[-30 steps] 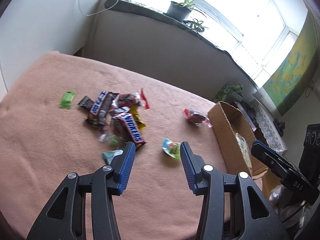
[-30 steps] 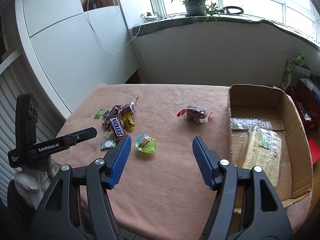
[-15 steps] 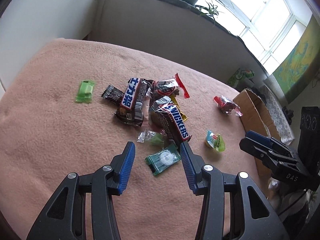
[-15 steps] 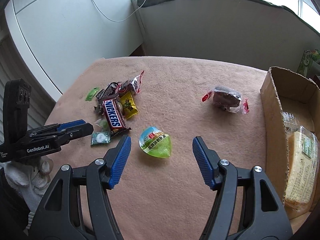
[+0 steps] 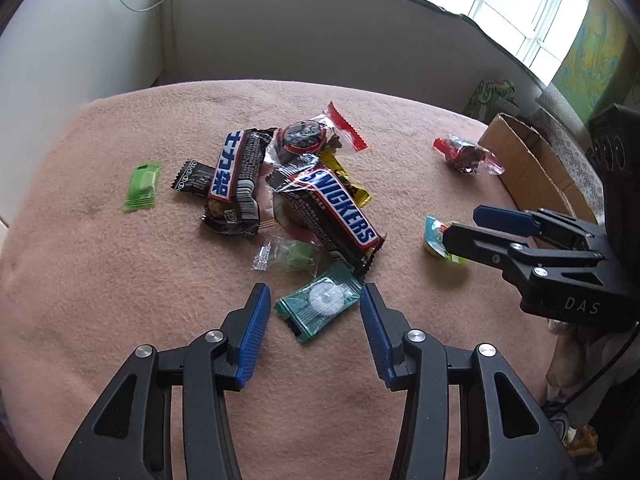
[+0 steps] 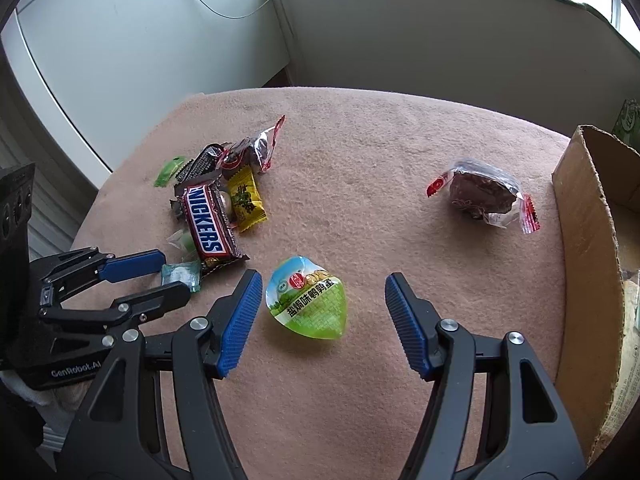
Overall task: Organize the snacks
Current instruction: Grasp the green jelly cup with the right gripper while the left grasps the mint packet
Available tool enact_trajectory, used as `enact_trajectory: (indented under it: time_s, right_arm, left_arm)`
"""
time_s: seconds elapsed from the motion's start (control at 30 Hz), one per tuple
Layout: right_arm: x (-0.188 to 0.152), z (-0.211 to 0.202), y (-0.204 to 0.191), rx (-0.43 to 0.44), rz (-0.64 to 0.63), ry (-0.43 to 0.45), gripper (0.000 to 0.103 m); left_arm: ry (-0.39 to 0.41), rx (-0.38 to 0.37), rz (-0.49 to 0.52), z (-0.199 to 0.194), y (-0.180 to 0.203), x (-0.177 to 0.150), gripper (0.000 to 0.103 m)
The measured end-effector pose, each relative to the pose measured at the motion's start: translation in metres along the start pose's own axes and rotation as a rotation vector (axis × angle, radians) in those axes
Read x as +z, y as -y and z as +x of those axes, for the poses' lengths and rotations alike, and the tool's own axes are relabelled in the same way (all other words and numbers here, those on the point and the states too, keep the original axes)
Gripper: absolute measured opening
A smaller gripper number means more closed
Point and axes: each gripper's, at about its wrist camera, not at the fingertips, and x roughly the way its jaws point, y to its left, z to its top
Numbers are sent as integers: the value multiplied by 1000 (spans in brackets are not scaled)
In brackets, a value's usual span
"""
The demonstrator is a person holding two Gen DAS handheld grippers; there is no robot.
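Little was sorted: the Snickers bar [image 5: 336, 212] and most snacks lay heaped at twelve o'clock from the left gripper [image 5: 312, 312], whose jaws stood apart around a green mint packet [image 5: 320, 300]. The right gripper [image 6: 320, 304], also agape, framed a green jelly cup [image 6: 308, 300]; the cardboard box [image 6: 588, 240] waited at three o'clock.
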Motion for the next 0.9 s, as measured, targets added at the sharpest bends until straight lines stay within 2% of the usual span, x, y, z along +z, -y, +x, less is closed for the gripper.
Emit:
enact_trajectory:
  time_s: [0.23, 0.5, 0.63, 0.9]
  right_arm:
    - [7, 14, -6, -1, -42, -17, 67]
    - [2, 26, -14, -24, -85, -38, 66]
    - [-3, 26, -19, -68, -120, -28, 41]
    - [-7, 23, -16, -66, -110, -13, 40]
  left_arm:
    - [1, 38, 77, 6, 18, -2, 30]
    - [30, 80, 114, 11, 29, -5, 30]
    - [42, 78, 103, 8, 28, -9, 29]
    - [51, 55, 70, -5, 22, -19, 32]
